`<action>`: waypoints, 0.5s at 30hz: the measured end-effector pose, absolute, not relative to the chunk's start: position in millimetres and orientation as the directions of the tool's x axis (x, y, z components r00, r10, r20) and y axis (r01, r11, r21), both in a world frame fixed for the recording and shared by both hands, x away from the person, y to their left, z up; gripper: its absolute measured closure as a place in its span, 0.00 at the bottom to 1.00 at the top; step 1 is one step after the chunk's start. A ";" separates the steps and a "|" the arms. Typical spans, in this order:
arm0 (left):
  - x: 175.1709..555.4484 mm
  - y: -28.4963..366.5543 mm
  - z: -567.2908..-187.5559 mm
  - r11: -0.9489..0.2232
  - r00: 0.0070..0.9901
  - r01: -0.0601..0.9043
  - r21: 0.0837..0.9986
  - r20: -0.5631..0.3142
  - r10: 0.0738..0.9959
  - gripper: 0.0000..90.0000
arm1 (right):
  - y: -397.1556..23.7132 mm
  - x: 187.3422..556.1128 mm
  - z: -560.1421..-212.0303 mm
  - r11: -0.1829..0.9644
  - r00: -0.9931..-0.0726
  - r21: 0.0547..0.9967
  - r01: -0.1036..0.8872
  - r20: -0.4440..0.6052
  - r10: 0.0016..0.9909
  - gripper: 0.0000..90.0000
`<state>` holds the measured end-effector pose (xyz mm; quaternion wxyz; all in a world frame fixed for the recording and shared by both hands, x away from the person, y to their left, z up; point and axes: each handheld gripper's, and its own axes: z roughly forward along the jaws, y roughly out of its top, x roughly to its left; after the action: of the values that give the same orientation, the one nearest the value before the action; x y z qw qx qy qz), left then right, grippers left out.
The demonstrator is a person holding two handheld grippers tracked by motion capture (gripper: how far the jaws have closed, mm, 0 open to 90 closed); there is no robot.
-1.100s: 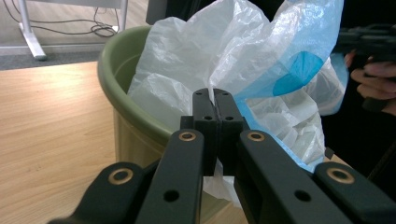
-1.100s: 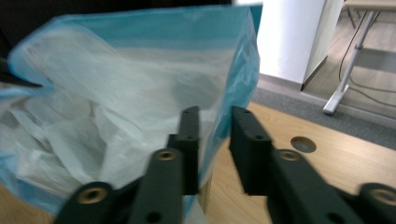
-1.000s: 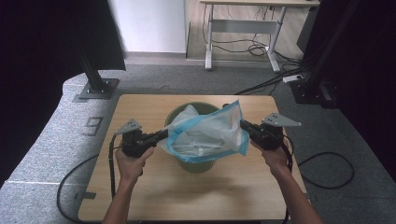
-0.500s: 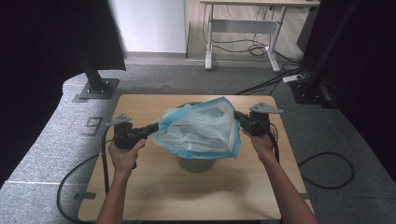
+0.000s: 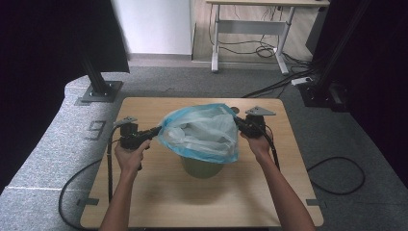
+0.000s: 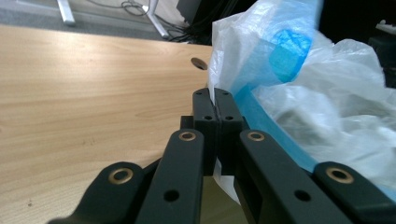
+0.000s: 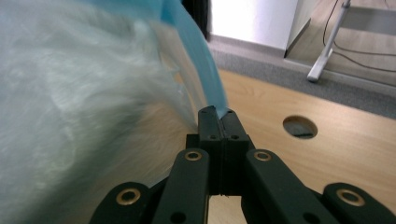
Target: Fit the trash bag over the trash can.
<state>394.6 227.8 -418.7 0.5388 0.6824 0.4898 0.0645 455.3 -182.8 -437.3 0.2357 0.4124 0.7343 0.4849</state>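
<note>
A thin, see-through plastic bag (image 5: 202, 132) with a blue rim hangs stretched over a small green bin (image 5: 202, 166) in the middle of the wooden table (image 5: 159, 192). My left gripper (image 5: 156, 131) is shut on the bag's left edge; in the left gripper view its jaws pinch the film (image 6: 215, 100) beside the blue band (image 6: 266, 126). My right gripper (image 5: 238, 122) is shut on the bag's right edge, with the blue rim (image 7: 205, 79) caught between its jaws (image 7: 218, 115). The bag covers the bin's top.
A round hole (image 7: 300, 127) pierces the tabletop near the right gripper. Grey carpet (image 5: 57, 144) surrounds the table. Black stand bases (image 5: 98, 91) sit at the far left and far right, and a white desk frame (image 5: 250, 29) with cables stands behind.
Both grippers have carried the bag toward the far side of the table and downward. The bag's mouth now spreads wider over the bin.
</note>
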 end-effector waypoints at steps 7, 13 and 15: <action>405.6 218.0 -434.1 0.040 0.499 0.636 0.771 -0.451 0.740 0.99 | -178.7 461.1 -460.0 0.180 -0.584 0.878 0.443 0.130 0.802 0.98; 415.0 211.7 -444.8 0.045 0.487 0.664 0.747 -0.477 0.732 0.99 | -174.4 462.3 -471.2 0.197 -0.607 0.861 0.468 0.152 0.780 0.99; 417.9 209.9 -448.5 0.048 0.482 0.674 0.737 -0.488 0.728 0.99 | -173.8 462.5 -473.1 0.197 -0.609 0.859 0.473 0.157 0.777 0.99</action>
<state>417.9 209.9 -448.5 0.5154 0.6894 0.5084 0.0263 462.5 -173.8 -473.1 0.1583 0.4126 0.7572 0.4810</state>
